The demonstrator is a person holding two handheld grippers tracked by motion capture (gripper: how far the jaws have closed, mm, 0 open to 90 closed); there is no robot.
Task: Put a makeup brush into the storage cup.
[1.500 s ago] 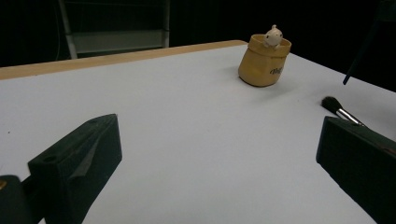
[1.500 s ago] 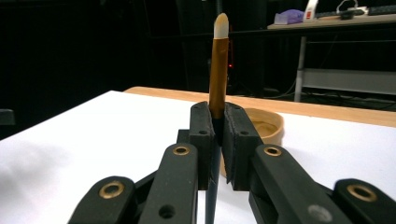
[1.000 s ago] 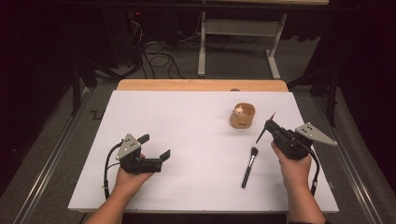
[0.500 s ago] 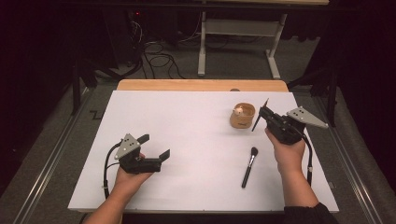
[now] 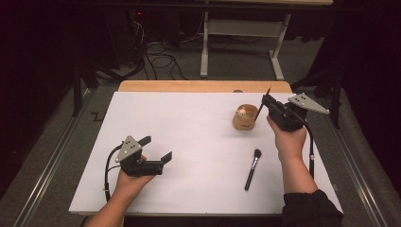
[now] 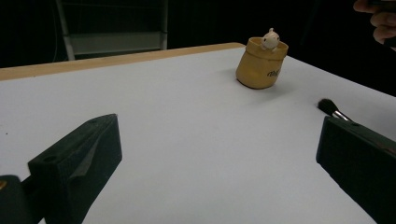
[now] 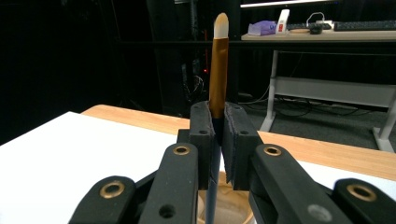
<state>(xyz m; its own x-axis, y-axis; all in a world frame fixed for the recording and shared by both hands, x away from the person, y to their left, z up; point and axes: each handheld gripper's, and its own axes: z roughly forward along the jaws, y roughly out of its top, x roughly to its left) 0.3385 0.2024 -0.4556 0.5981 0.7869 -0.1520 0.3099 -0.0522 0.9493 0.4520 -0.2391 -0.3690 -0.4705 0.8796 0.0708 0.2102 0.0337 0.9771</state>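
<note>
Nearest you, at about seven o'clock on the white worktop [image 5: 198, 142], your left gripper [image 5: 158, 158] rests low with its jaws spread wide and nothing between them; by my reading it is parked there so the other hand has the room.

Farther in, at about four o'clock, one large black makeup brush [image 5: 251, 168] lies flat on the sheet, bristle head pointing away from you, well apart from both grippers. It looks set aside, within easy reach for a later pick.

Beyond it, at about two o'clock, your right gripper [image 5: 265, 105] has its jaws pressed together on a slim brush [image 7: 217, 70] with a brown ferrule and pale tip. You hold it upright, tip up and handle down, directly over the tan holder cup [image 5: 245, 117]. That pose suits dropping the handle into the cup's mouth, which I judge to be the step in hand. The cup stands upright just beside the gripper, with a small pale figure [image 6: 269, 38] at its rim.

Count: two brushes, one cup, two grippers.
</note>
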